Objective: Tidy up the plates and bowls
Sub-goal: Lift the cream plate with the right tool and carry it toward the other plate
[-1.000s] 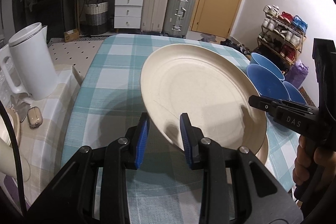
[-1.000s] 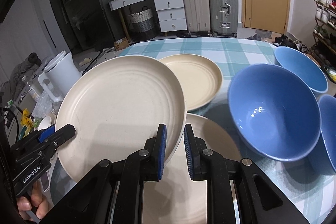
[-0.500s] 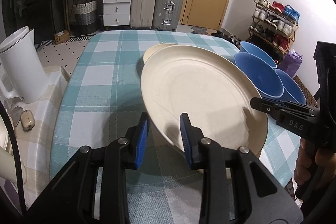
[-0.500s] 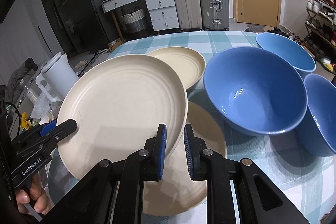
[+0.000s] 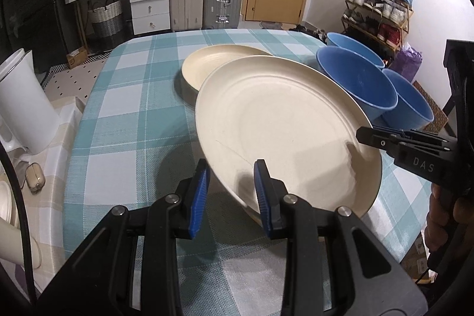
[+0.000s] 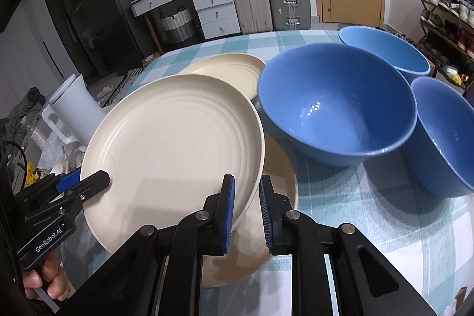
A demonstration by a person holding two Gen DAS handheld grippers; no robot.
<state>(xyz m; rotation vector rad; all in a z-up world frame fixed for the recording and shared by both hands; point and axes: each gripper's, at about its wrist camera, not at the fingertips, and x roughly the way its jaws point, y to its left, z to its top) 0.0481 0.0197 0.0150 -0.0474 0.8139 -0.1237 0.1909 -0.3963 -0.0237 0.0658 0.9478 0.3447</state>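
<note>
The left gripper (image 5: 232,191) has its blue-padded jaws spread around the near rim of a large cream plate (image 5: 284,129); the rim dips into the gap, lying against the right pad, while a sliver of space shows beside the left pad, so whether the jaws truly pinch it cannot be told. The right gripper (image 6: 246,208) stands the same way at the plate's (image 6: 174,150) right edge: the rim passes between its jaws, close against the left pad, with the right pad a little apart from it. From the left wrist view, the right gripper's (image 5: 382,138) tip meets the plate's right edge. From the right wrist view, the left gripper's (image 6: 89,185) tip meets the plate's near-left edge.

The plate is held tilted above the table (image 5: 118,120), its near edge lowest in the left wrist view. Under it, in the right wrist view, a second cream plate (image 6: 266,242) lies flat on the checked cloth, showing past the held plate's near-right rim. A third, smaller and deeper cream plate (image 5: 207,64) rests farther back, partly overlapped by the held one.

To the right stand three blue bowls close together: a middle bowl (image 6: 334,105) just beside the plates, a far bowl (image 6: 385,49) behind it, and a right bowl (image 6: 444,135) touching or nearly touching the middle one.

A white kettle (image 5: 20,99) stands off the table's left side.
</note>
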